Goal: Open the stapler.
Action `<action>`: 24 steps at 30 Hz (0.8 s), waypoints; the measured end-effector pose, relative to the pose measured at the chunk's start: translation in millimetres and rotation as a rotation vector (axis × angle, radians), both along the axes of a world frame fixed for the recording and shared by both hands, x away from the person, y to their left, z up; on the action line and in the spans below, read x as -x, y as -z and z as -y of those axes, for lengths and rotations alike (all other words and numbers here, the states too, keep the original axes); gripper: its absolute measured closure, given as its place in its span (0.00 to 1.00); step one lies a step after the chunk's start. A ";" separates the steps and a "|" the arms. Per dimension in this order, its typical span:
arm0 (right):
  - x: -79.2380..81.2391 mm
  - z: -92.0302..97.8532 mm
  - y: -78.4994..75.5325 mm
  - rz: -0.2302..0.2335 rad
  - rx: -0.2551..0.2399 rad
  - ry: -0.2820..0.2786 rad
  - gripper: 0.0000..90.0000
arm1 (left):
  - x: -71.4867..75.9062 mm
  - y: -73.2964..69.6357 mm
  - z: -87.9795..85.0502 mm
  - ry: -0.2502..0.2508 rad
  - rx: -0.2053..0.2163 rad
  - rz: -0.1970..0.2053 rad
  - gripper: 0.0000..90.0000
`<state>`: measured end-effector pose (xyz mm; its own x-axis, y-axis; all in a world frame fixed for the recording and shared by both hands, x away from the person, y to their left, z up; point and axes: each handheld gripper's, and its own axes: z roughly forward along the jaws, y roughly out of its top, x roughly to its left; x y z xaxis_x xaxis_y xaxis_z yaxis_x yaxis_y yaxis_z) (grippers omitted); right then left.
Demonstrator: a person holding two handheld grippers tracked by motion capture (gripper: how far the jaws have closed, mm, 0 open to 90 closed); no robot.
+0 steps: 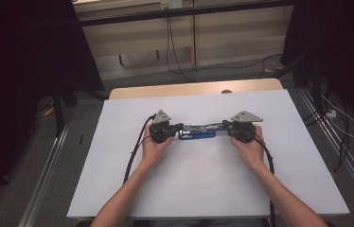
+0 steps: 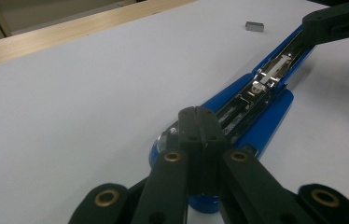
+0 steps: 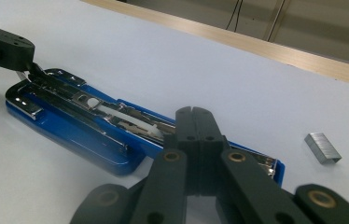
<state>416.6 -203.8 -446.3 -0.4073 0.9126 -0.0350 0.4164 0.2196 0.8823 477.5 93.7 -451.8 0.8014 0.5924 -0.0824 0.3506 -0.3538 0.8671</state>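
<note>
Lying mid-table, the blue stapler is swung open, its metal channel exposed between the left gripper and right gripper, both with jaws closed, pressing its 2 ends. A staple block waits nearby, apparently not yet loaded.

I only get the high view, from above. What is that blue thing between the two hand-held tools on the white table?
Observer: A blue plastic stapler, swung open flat, with its shiny metal staple channel exposed.
Operator: Any staples around?
Observer: Yes, a small grey metal block of staples lies loose on the white table, apart from the stapler.
Operator: Are the tools' jaws open?
Observer: No. The left gripper and right gripper both have their jaws pressed together.
</note>
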 end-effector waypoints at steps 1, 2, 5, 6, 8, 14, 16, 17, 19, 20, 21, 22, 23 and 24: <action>-0.1 0.0 0.0 0.000 0.003 0.001 1.00 | -0.1 -0.4 -0.4 0.001 0.009 -0.003 1.00; -0.3 0.2 0.2 0.001 0.005 0.002 1.00 | 0.0 -0.8 -0.7 0.001 0.014 -0.006 1.00; -0.5 1.3 0.8 -0.006 -0.001 0.004 1.00 | 0.1 -2.8 -1.4 0.001 0.024 -0.001 1.00; -0.6 1.8 1.0 -0.007 -0.004 0.006 1.00 | 0.2 -3.1 -1.4 0.001 0.025 0.000 1.00; -0.5 2.3 1.4 -0.012 -0.011 0.005 1.00 | 0.7 -4.4 -1.3 -0.001 0.023 0.003 1.00; -1.1 2.1 1.4 -0.003 -0.018 -0.007 1.00 | 1.7 -9.7 1.3 -0.019 0.011 -0.017 0.99; -1.2 2.8 1.5 -0.006 -0.020 -0.003 1.00 | 1.8 -9.5 1.3 -0.021 0.020 -0.024 0.96; -1.3 3.0 1.4 -0.005 -0.024 -0.004 1.00 | 1.9 -9.5 1.0 -0.023 0.026 -0.029 0.96; -0.8 3.6 0.4 -0.005 -0.033 -0.008 0.99 | 2.4 -10.6 0.8 -0.030 0.029 -0.023 0.93; -0.7 4.4 -0.1 -0.002 -0.039 -0.010 0.99 | 2.9 -11.6 0.7 -0.038 0.032 -0.021 0.90; -0.6 5.0 -0.8 -0.001 -0.047 -0.010 0.98 | 3.0 -12.7 0.0 -0.040 0.037 -0.018 0.88; -0.4 5.7 -1.4 0.003 -0.051 -0.012 0.97 | 3.2 -13.8 -0.5 -0.041 0.040 -0.018 0.86; -0.2 6.2 -1.9 0.004 -0.057 -0.015 0.96 | 3.3 -15.1 -1.3 -0.035 0.049 -0.020 0.86; 0.0 6.8 -2.5 0.011 -0.060 -0.018 0.95 | 3.3 -15.8 -1.8 -0.029 0.052 -0.020 0.84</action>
<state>416.6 -210.6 -443.9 -0.4232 0.9059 0.0150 0.4032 0.1735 0.8985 474.2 95.5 -436.0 0.7817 0.6100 -0.1295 0.3778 -0.2980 0.8766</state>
